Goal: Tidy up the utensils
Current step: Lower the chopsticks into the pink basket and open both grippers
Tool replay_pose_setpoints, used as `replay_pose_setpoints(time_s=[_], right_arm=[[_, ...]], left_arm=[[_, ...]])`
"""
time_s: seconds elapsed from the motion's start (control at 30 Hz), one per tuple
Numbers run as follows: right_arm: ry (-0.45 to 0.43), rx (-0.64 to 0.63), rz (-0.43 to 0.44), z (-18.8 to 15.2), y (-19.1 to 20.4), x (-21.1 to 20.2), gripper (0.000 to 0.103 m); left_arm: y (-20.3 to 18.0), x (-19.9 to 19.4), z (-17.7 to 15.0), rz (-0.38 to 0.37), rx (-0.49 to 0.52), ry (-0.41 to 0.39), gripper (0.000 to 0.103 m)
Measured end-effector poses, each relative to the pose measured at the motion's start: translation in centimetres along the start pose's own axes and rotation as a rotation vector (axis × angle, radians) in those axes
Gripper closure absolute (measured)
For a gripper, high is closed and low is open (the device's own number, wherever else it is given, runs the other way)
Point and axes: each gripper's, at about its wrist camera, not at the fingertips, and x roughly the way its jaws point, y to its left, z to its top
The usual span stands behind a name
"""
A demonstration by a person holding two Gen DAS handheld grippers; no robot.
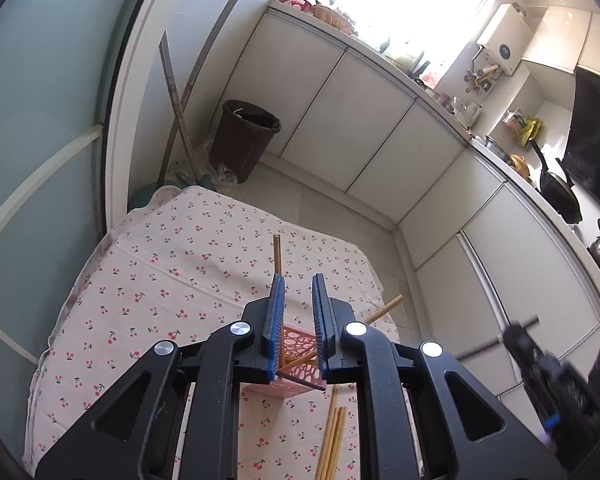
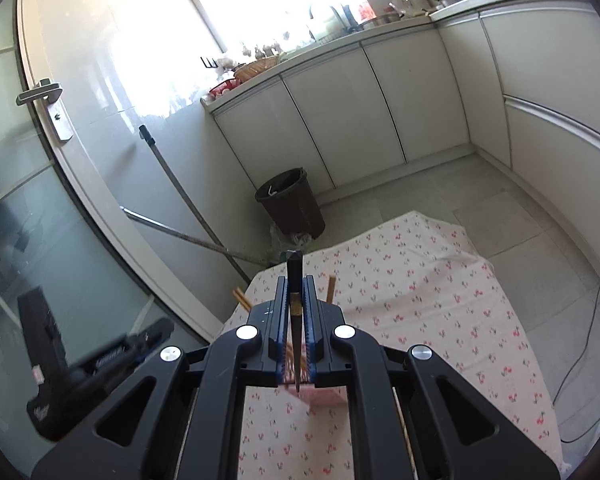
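Observation:
My left gripper (image 1: 298,278) hangs open over a pink perforated basket (image 1: 296,340) on the cherry-print tablecloth (image 1: 172,264). Nothing is pressed between its blue pads. A wooden chopstick (image 1: 277,250) stands upright just behind the left pad. Another wooden one (image 1: 386,308) leans out of the basket to the right, and a dark chopstick (image 1: 302,381) lies across the basket's rim. Several loose wooden chopsticks (image 1: 332,440) lie on the cloth in front of the basket. My right gripper (image 2: 296,280) is shut on a dark chopstick (image 2: 294,272) that stands upright above the blurred basket (image 2: 324,398).
A dark bucket (image 2: 292,204) and leaning broom handles (image 2: 180,184) stand on the floor beyond the table's far edge. White cabinets (image 2: 340,120) line the back and right side. A cable (image 2: 584,336) trails on the tiled floor to the right of the table.

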Motion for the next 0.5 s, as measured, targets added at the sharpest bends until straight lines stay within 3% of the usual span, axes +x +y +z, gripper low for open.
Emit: replay_pose_setpoints(time_s=[0.27,0.5], right_arm=[[0.023,-0.009,-0.045,0.1,0.2,6.2,0.092],[0.033,-0.071,-0.064,-1.9,0.6,4.4,0.092]], left_arm=[[-0.2,1.5,-0.5,-0.014,-0.002,0.052,0.086],[-3.1,-0.2,-1.6,0.008,0.130,-0.005,0.083]])
